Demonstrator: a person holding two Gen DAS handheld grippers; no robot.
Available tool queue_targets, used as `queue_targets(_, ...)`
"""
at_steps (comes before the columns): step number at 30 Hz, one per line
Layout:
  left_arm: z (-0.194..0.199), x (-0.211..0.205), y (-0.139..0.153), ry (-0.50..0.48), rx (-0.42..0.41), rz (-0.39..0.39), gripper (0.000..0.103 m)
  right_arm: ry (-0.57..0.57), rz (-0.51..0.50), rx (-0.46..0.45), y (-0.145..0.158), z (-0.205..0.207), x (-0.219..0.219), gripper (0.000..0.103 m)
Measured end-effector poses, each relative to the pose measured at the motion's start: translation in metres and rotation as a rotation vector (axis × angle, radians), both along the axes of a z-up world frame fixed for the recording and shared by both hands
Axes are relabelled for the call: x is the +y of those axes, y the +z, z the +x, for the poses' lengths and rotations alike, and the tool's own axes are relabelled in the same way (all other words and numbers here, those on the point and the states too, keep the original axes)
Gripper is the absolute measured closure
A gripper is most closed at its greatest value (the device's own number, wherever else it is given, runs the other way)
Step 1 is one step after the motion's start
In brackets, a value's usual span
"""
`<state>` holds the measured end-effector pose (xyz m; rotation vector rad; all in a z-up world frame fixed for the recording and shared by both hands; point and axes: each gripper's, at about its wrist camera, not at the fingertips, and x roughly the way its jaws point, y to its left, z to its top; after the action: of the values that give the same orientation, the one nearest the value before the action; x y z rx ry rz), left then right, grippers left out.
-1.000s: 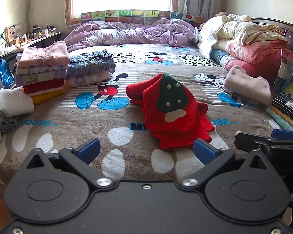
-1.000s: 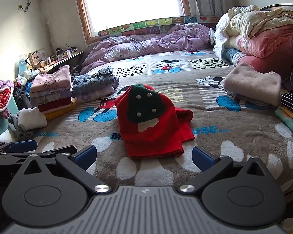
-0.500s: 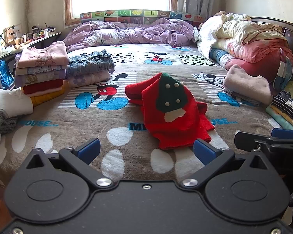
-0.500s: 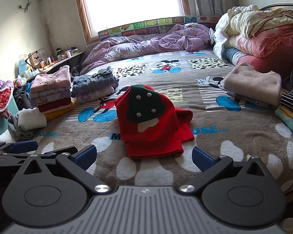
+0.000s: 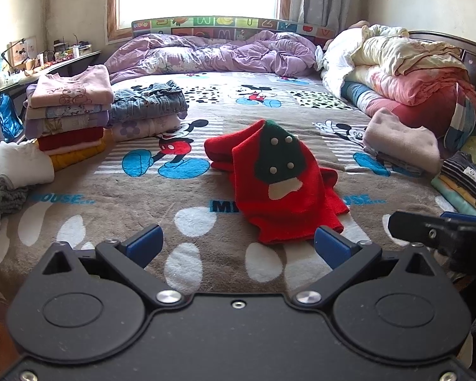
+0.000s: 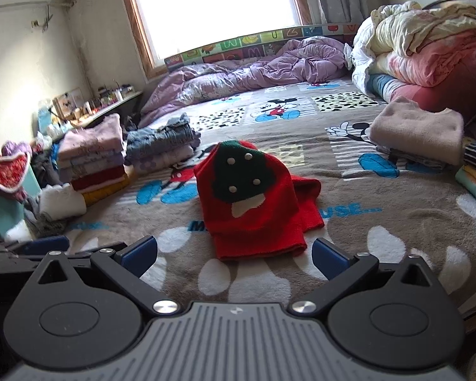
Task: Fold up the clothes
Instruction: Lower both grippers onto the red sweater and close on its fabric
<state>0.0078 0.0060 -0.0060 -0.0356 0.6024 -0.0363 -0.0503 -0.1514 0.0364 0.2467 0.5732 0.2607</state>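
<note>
Lying near the middle of the bed blanket (image 5: 111, 209), toward its near edge, is the red sweater (image 5: 285, 197), partly folded. Its front shows a green mushroom cap with four white dots and a cream stem. Long axis runs from the near edge toward the far edge, slightly slanted; hem end nearest, mushroom cap end pointing away toward the purple duvet (image 5: 225, 50). One folded sleeve juts out on each side.

Legible writing: blanket print shows "OUSE..." at the left side and "MI" partly covered by the sweater, then "USE..." to its right. Headboard panel (image 5: 234, 25) carries letter tiles, "W", "M" and "Z" readable. Label on the striped stack at the right edge is too small to read.

Left gripper (image 5: 238, 244): jaws spread wide, nothing between them, hovering just short of the sweater hem. Right gripper (image 6: 234, 254): jaws likewise wide apart, empty, hem framed between the blue fingertips (image 6: 139, 250).

Folded stacks (image 5: 69, 117) sit along the left edge; a beige folded garment (image 5: 399, 139) near the right edge.
</note>
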Motion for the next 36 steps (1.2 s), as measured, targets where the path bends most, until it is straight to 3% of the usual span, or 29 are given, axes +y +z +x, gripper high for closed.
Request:
queue_targets(13,0.022,0.032,-0.001,0.002,-0.054,-0.131,0.0,0.046,0.047,-0.044,-0.001,0.027,-0.006,0.0)
queue_targets(19,0.057,0.042,-0.011,-0.002,0.018,-0.159,0.0,0.085,0.055,-0.097,-0.007,0.049,-0.011,0.0)
queue_targets(27,0.105,0.044,-0.023,-0.015,0.047,-0.157,0.0,0.138,0.101,-0.024,-0.025,0.098,-0.022,0.0)
queue_targets(36,0.166,0.059,-0.024,0.017,0.038,-0.244,0.001,0.139,0.159,-0.017,-0.031,0.167,-0.036,0.0)
